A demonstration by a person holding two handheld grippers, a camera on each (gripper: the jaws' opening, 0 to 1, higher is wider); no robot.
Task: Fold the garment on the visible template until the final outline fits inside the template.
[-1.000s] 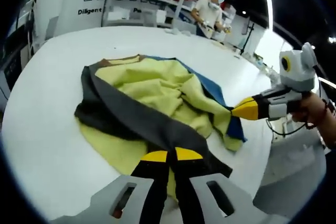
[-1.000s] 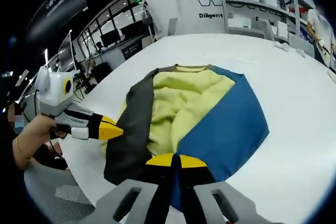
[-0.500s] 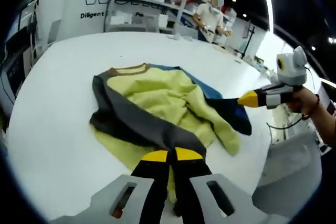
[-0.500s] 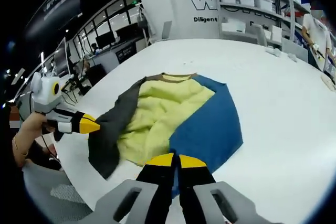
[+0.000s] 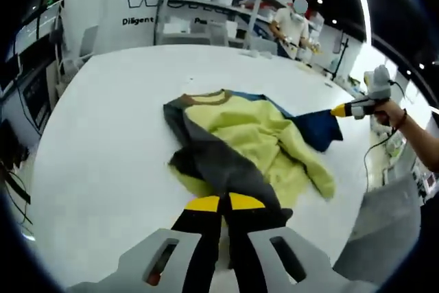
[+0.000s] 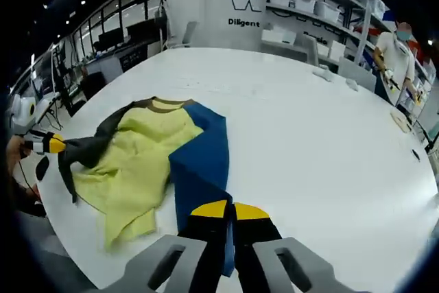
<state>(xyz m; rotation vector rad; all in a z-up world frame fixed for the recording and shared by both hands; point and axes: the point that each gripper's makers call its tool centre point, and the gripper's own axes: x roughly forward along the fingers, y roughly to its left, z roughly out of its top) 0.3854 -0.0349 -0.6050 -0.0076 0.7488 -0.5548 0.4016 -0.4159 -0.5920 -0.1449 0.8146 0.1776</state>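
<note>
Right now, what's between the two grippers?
The garment stretches between them: the left gripper pinches its grey sleeve, the right gripper its blue sleeve, seen in the left gripper view.

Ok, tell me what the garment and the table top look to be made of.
The garment looks like soft, matte knit fabric, maybe fleece, in yellow, grey and blue panels: it bunches and drapes in loose folds, with no shine. The table top looks like a hard, smooth white surface, possibly laminate; it appears flat, even and faintly glossy.

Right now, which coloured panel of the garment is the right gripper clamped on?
The right gripper is shut on the blue panel. The dark grey panel is the one in the left gripper, and the yellow middle lies loose between them.
</note>
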